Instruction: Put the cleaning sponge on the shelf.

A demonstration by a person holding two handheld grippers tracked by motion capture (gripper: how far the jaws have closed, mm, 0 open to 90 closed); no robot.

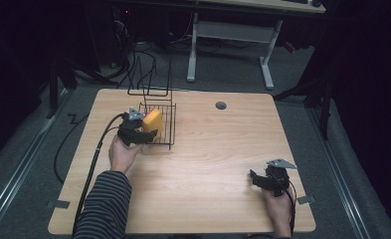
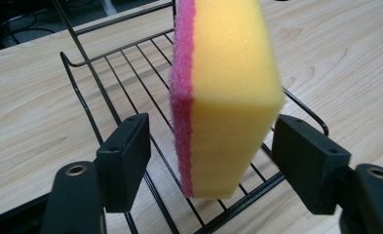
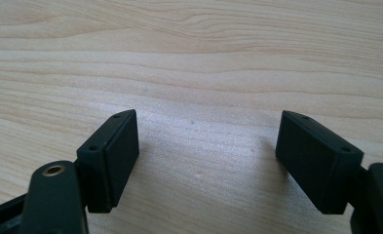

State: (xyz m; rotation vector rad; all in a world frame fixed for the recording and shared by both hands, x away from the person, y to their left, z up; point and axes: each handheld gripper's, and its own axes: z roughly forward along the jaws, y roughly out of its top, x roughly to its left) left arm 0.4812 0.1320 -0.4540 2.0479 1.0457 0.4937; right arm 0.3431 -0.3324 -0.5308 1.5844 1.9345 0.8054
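Observation:
A yellow sponge [image 1: 152, 120] with a pink scouring side [image 2: 180, 97] stands on edge in a black wire rack [image 1: 167, 130] at the table's left middle. My left gripper [image 1: 148, 130] reaches into the rack from the left. In the left gripper view its jaws straddle the sponge [image 2: 233, 92]. A clear gap shows on the pink side, so the left gripper [image 2: 211, 146] is open. My right gripper [image 1: 255, 177] rests low over the table near the front right corner. The right gripper [image 3: 206, 146] is open, with bare wood between its jaws.
The rack's tall wire back [image 1: 150, 74] rises behind the sponge. A grey cable grommet [image 1: 221, 105] sits in the wooden table [image 1: 208, 164] at the far middle. A black cable [image 1: 96, 154] trails off the left gripper along the left edge. White desk legs [image 1: 192, 50] stand beyond.

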